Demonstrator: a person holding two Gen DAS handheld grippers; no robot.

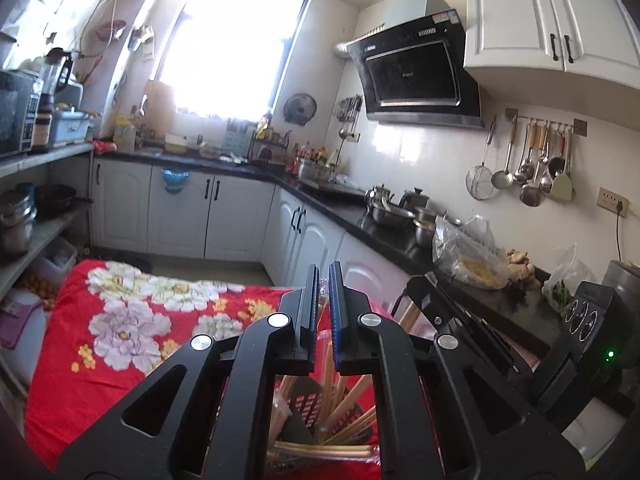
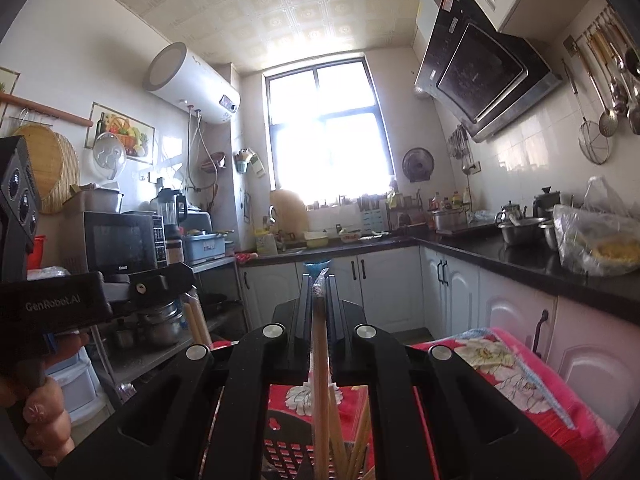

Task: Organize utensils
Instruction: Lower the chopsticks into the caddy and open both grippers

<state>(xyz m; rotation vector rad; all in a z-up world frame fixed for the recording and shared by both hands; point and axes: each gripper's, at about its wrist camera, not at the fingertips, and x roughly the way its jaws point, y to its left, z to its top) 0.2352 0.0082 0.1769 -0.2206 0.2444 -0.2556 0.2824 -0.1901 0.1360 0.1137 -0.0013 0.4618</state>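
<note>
- Right wrist view: the right claw (image 2: 319,300) has its jaws nearly together, clamped on one wooden chopstick (image 2: 319,364) that runs lengthwise between them, its lower end pointing down toward the holder (image 2: 296,454) beneath the claw.
- The slotted dark holder stands directly below both claws on the red floral cloth (image 1: 120,320) over the worktop. It already carries a fan of chopsticks (image 1: 340,412); at least six show in the left wrist view, though the claw frame hides part of the bundle, so the exact count cannot be told.
- The left claw (image 1: 324,300) sits just above the same holder with only a narrow gap between its jaws. Chopstick tips show behind that gap, but whether it actually holds one cannot be told.
- Two claws and one holder are visible; one chopstick is in the right claw's grip.
- Risk: the gripped chopstick lies along the jaws, so a light squeeze may let it slide out early and miss the holder.
- Risk: its tip could catch on the leaning chopsticks and lever some out, or tip the holder.
- Risk: both claws are close together over one opening and could collide.
</note>
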